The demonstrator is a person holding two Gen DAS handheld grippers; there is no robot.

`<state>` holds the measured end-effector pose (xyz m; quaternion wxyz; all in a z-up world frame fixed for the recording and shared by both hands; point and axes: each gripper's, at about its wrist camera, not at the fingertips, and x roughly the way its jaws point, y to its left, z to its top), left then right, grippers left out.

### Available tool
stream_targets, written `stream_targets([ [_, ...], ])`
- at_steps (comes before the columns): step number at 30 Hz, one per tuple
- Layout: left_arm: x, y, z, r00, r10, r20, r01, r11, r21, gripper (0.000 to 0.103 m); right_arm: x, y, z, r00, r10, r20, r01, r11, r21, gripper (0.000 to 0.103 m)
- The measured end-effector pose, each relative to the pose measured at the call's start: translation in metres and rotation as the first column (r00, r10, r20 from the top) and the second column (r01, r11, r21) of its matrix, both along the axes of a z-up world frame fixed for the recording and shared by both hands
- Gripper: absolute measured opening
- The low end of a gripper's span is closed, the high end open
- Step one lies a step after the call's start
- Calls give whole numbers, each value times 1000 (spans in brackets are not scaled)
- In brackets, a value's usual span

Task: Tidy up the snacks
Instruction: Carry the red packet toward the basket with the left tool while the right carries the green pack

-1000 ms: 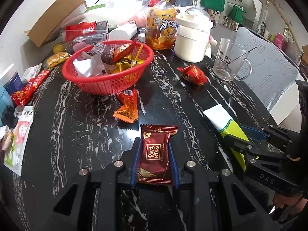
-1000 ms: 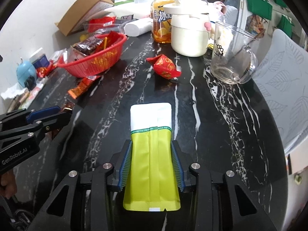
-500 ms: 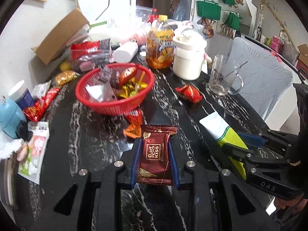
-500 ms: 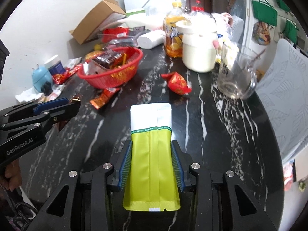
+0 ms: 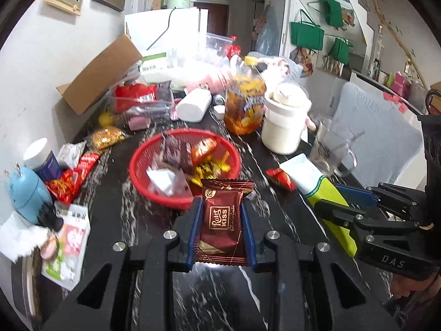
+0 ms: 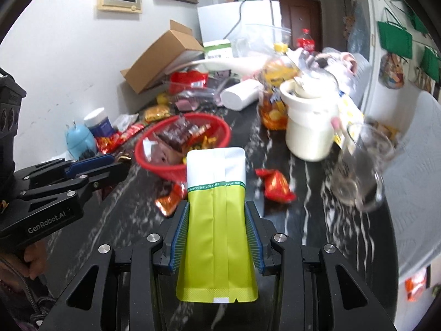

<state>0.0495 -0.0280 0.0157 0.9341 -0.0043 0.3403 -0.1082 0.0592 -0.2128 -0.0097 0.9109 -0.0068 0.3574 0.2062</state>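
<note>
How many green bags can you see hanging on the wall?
3 in the left wrist view: the largest, lowest on the left, one higher up, one further right. More may be out of frame.

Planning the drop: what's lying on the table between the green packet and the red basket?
In the right wrist view, an orange snack wrapper between green packet and red basket.

The black table [image 5: 115, 209] looks like glossy veined marble. The red basket [image 5: 137, 165] is perforated plastic; the chocolate wrapper [image 5: 222, 220] is shiny foil. The mug [image 6: 358, 171] is clear glass.

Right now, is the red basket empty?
No. The red basket already holds several wrapped snacks, dark, red and yellow.
</note>
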Motion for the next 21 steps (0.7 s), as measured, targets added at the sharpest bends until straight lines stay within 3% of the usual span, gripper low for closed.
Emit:
stream_targets([
  [10,47,17,17,999,17,44,-16,1000,-23,27,49,29,12,998,48,33,-48,999,-2,39],
  [21,105,37,4,998,59,24,-59,998,-20,27,107,56,9,995,95,29,-95,995,8,39],
])
